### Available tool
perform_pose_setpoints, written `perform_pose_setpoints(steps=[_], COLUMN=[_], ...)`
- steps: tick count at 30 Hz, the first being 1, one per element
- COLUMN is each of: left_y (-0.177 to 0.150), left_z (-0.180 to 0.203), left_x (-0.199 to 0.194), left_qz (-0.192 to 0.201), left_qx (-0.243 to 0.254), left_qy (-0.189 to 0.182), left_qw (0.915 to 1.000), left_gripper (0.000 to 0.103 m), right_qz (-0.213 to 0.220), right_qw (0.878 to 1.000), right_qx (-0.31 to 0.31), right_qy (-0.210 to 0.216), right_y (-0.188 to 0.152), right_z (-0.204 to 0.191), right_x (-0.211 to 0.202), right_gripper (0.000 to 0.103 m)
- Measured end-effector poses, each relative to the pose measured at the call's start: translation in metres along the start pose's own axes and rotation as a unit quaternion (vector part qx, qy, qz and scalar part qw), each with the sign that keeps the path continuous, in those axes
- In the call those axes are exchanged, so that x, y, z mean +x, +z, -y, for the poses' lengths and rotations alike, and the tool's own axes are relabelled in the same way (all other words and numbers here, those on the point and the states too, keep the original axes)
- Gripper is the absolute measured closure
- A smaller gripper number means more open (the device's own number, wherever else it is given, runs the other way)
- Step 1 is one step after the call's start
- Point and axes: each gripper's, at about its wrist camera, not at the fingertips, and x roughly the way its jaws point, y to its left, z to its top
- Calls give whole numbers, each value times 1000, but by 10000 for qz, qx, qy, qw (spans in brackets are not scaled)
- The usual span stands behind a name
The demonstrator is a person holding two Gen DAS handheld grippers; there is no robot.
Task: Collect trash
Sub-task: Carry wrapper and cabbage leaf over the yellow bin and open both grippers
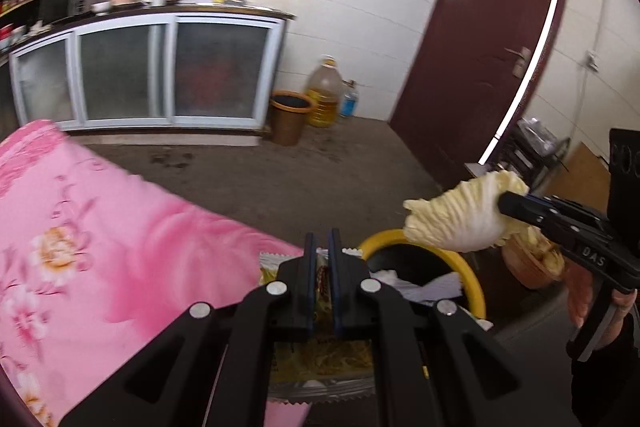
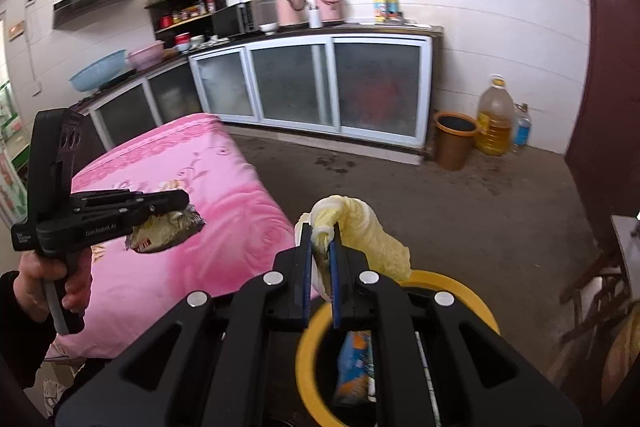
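Trash rides in both our grippers above the yellow-rimmed bin (image 2: 486, 307).

Our right gripper (image 2: 322, 247) is clamped on a pale cabbage leaf (image 2: 372, 231), which hangs over the bin's near rim; our left gripper (image 1: 322, 255) is pinched tight on a crinkled snack wrapper (image 1: 324, 355), beside the edge of the pink floral cloth (image 1: 120, 247) that covers the surface just left of the bin. Inside the bin we see white paper scraps (image 1: 424, 287) and a blue and orange packet (image 2: 356, 363). Across the bare floor, well apart from us, a brown bin (image 2: 454, 139), an oil jug (image 2: 495, 115) and a small bottle (image 2: 521, 129) stand by the cabinet (image 2: 332, 87) and the dark red door (image 1: 480, 47).
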Motion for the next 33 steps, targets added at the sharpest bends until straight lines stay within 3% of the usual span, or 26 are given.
perform_pose_setpoints(steps=[12, 29, 31, 33], left_y=[-11, -40, -42, -43], left_z=[67, 101, 102, 103], left_x=[76, 159, 164, 166], left_qz=[-522, -1224, -1259, -1260], left_qx=[360, 347, 318, 279], left_qy=[-501, -687, -700, -698], left_qw=[9967, 9895, 9891, 9892], left_gripper=[97, 97, 95, 81], right_qz=[-365, -1195, -1256, -1348], right_qw=[9978, 9874, 9858, 9835], right_qx=[308, 707, 785, 883], right_qy=[-454, -754, -785, -827], right_y=[-39, -87, -89, -91], right_z=[60, 98, 102, 106], right_x=[2, 43, 45, 47], right_gripper=[96, 95, 95, 94])
